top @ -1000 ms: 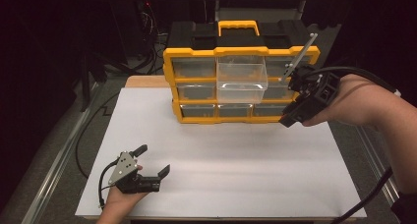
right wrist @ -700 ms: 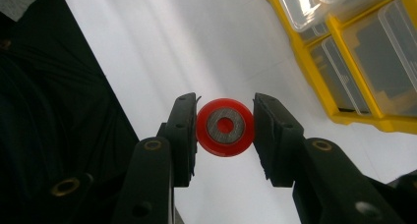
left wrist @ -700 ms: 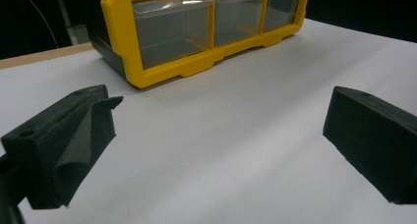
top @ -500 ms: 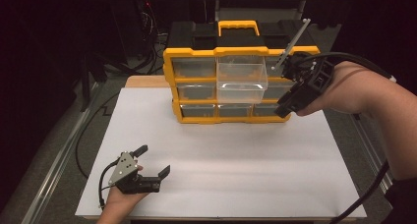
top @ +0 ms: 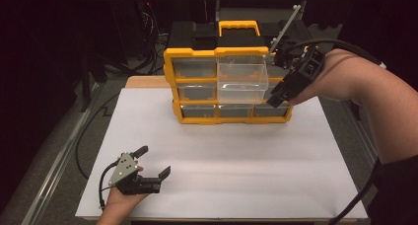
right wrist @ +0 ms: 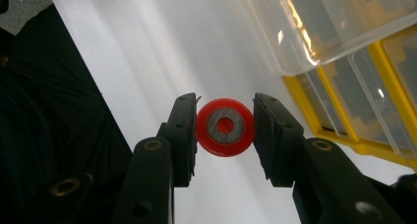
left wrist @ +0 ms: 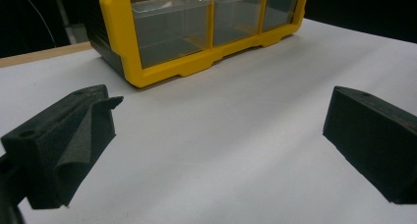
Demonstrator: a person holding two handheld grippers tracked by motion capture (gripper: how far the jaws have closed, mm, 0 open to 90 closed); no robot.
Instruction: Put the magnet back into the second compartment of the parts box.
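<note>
Red wheel [right wrist: 225, 127] clamped in right gripper [right wrist: 225, 135], beside the pulled-out clear drawer [top: 242, 80]

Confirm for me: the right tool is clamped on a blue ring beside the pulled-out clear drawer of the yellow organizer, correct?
Not quite. The ring is red, not blue, as the right gripper view shows. The rest holds: the right tool clamps it beside the pulled-out clear drawer of the yellow organizer.

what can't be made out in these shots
- Red ring: its thickness and far side, right gripper view, seen face-on between the right gripper's pads.
- Organizer: upper rows, left gripper view, cut by the top edge.
- Open drawer: contents, high view, too small and glary to tell.
</note>
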